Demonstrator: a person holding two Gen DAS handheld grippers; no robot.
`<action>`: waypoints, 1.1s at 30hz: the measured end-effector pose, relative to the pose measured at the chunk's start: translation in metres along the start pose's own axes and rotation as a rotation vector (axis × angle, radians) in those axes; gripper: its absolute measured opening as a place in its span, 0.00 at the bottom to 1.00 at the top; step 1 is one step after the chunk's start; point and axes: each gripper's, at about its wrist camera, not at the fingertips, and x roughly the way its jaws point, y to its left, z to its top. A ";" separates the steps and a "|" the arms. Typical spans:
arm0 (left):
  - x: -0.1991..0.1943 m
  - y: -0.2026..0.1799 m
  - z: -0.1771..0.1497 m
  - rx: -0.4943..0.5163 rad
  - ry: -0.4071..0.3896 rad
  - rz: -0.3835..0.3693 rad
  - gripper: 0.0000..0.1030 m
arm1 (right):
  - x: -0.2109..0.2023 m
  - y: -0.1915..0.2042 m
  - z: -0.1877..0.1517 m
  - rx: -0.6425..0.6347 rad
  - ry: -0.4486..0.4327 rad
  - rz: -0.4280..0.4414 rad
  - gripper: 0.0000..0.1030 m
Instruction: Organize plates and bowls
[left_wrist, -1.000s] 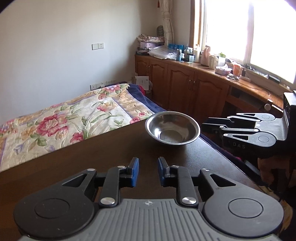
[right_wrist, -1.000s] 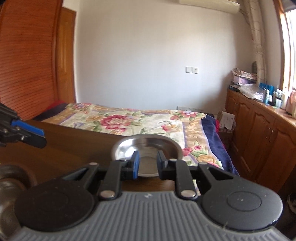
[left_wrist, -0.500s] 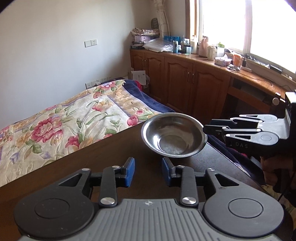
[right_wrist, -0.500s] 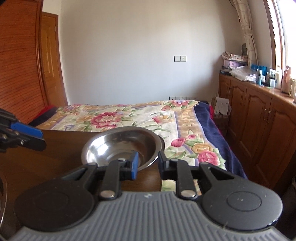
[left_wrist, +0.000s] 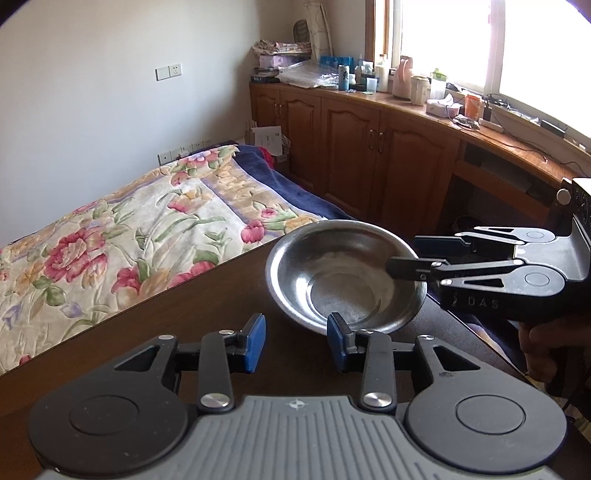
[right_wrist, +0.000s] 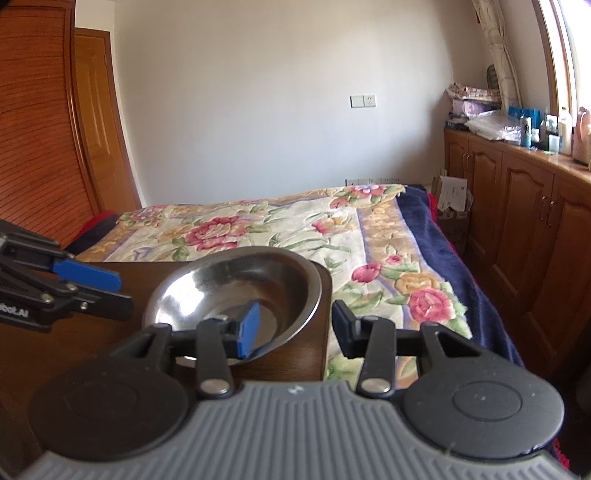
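Note:
A steel bowl (left_wrist: 345, 273) sits empty on the dark wooden table (left_wrist: 177, 325), close to its far right corner. In the left wrist view my left gripper (left_wrist: 295, 343) is open just short of the bowl's near side, touching nothing. My right gripper (left_wrist: 402, 254) comes in from the right, open, with one finger inside the bowl and the other outside its rim. The right wrist view shows the same: the bowl (right_wrist: 236, 288) has my right gripper (right_wrist: 294, 328) straddling its rim, blue pad inside. My left gripper (right_wrist: 123, 293) hovers at the left.
The table corner (right_wrist: 325, 280) lies right beside the bowl, with a drop beyond it. A bed with a floral quilt (left_wrist: 122, 236) runs behind the table. Wooden cabinets (left_wrist: 369, 147) with a cluttered counter line the right wall under the window.
Both grippers have opened wider. My right gripper has moved forward so its fingers now straddle the bowl's rim. My left gripper has come closer to the bowl.

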 end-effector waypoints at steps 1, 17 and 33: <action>0.003 -0.001 0.001 0.002 0.004 -0.001 0.38 | 0.001 0.000 -0.001 0.003 0.004 0.004 0.44; 0.035 0.008 0.008 -0.059 0.068 -0.044 0.33 | 0.007 -0.003 0.000 0.036 0.052 0.051 0.33; 0.009 0.007 0.010 -0.060 0.019 -0.063 0.25 | -0.001 0.000 0.004 0.048 0.045 0.046 0.24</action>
